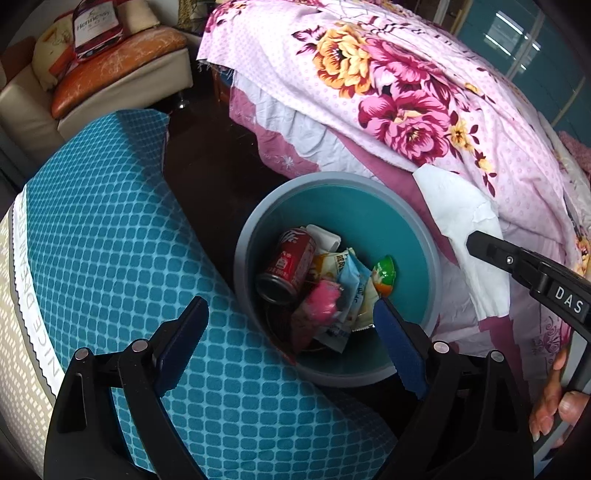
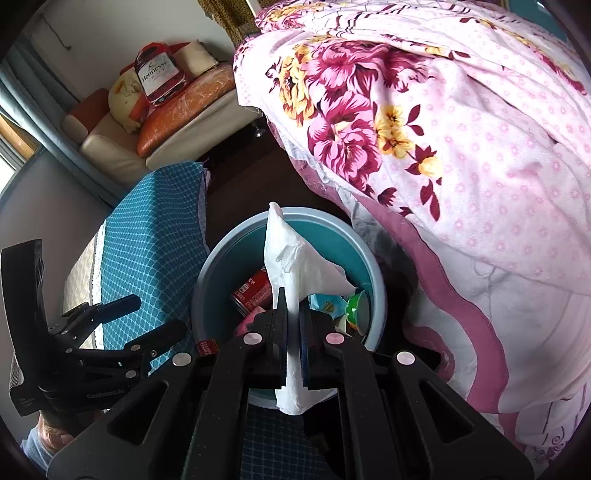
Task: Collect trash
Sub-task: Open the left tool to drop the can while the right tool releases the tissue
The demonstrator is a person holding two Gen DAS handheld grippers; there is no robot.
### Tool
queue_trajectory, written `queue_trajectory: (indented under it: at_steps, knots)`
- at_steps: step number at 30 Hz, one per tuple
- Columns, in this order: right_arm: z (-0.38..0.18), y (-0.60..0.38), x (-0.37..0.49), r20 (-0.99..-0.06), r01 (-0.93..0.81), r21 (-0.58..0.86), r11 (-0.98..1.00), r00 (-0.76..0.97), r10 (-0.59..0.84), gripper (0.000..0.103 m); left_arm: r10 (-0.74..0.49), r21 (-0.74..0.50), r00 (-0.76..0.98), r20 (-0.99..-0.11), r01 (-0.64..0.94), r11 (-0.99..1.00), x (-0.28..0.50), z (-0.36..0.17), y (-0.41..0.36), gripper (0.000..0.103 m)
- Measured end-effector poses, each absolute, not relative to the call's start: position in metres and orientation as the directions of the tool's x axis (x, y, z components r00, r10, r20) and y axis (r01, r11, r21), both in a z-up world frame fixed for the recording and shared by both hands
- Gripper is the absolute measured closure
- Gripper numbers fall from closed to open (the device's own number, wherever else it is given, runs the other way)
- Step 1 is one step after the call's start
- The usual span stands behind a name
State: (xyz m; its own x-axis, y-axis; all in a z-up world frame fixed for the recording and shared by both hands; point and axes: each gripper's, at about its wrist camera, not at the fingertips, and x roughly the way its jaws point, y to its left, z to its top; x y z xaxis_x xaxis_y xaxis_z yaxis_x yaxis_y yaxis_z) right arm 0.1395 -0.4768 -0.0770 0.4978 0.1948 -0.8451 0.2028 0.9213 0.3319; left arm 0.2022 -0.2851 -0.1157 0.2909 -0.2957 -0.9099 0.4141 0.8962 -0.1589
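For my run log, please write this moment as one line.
task: collect trash | left gripper: open, empty | right gripper: shut on tissue | bin: below, holds can, wrappers

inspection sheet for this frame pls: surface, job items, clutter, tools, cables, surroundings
Surface: dark floor, bin standing on it.
Job's things: red can, snack wrappers and a green packet lie in the bin; white tissue is not in yet.
Clutter: nothing seen loose on the floor.
Tools: left tool open and empty above the bin; right tool shut on the tissue, over the bin.
Cables: nothing seen.
Surroundings: floral quilt beside the bin, blue cushion opposite, sofa with a bottle-print bag behind.
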Motion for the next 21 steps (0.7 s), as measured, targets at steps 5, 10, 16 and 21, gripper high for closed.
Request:
queue_trajectory:
  at_steps: [5,10,16,21]
  knots:
    - [-0.077,-0.466,0.146,-0.852,0.191,0.316,0.929,0.488,0.189,0.098,-0.301,-0.168,0.301,-0.905,0.397,0.902,0.200,-0.112,-0.274,0.012]
    - [-0.082,-0.453,0.160,-0.863,0.173,0.298,0.939,0.469,0.187,0.098,-0.301,-0.173,0.311,-0.902,0.378,0.909,0.196,-0.107,-0.262,0.012]
    - [-0.086,-0.436,0.173,-0.873,0.159,0.286,0.945,0.450,0.188,0.078,-0.295,-0.174,0.325,-0.899,0.354,0.919,0.196,-0.106,-0.246,0.012]
    - [-0.087,-0.426,0.177,-0.877,0.154,0.268,0.951,0.448,0.174,0.050,-0.283,-0.161,0.329,-0.901,0.353,0.922,0.194,-0.108,-0.239,0.012]
